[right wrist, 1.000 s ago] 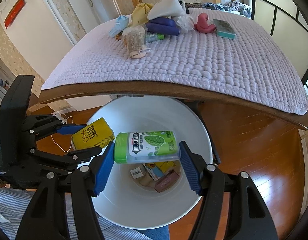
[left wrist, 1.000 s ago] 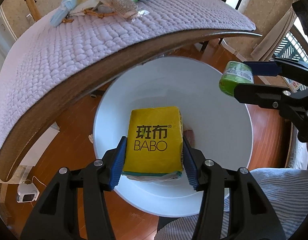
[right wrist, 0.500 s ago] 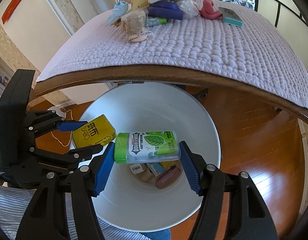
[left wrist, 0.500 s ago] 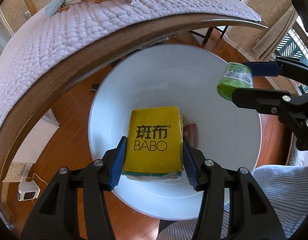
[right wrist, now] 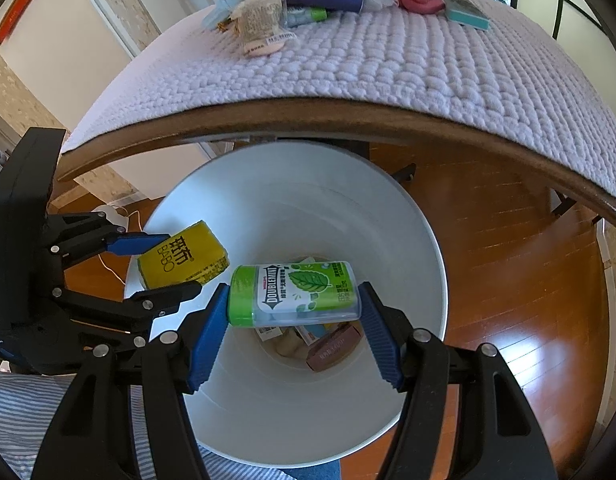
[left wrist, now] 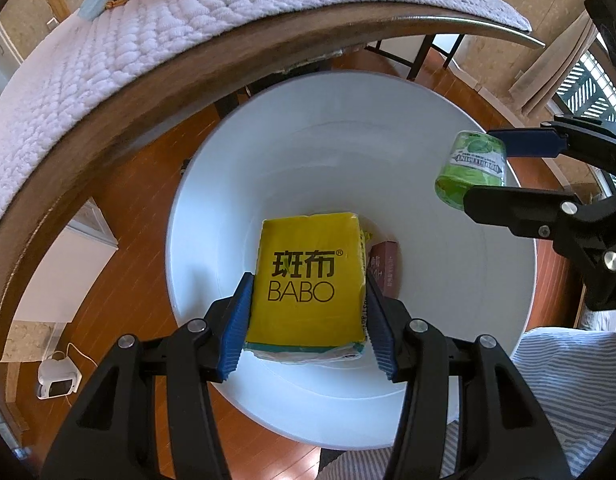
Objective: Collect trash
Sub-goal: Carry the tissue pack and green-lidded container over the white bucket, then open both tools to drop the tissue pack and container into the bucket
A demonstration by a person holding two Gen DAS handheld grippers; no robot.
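One round white plastic bin stands on the wooden floor, just in front of the one wooden table with a lilac quilted cover. Two black hand-held grippers with blue pads hang over the bin's mouth. The left gripper is clamped on one yellow tissue pack printed BABO, held above the bin's near left side. The right gripper is clamped on one green Doublemint gum bottle lying sideways, above the bin's centre. At the bottom of the bin lie one brown box and a few small wrappers, too jumbled to count. On the table behind the bin sits a heap of mixed items.
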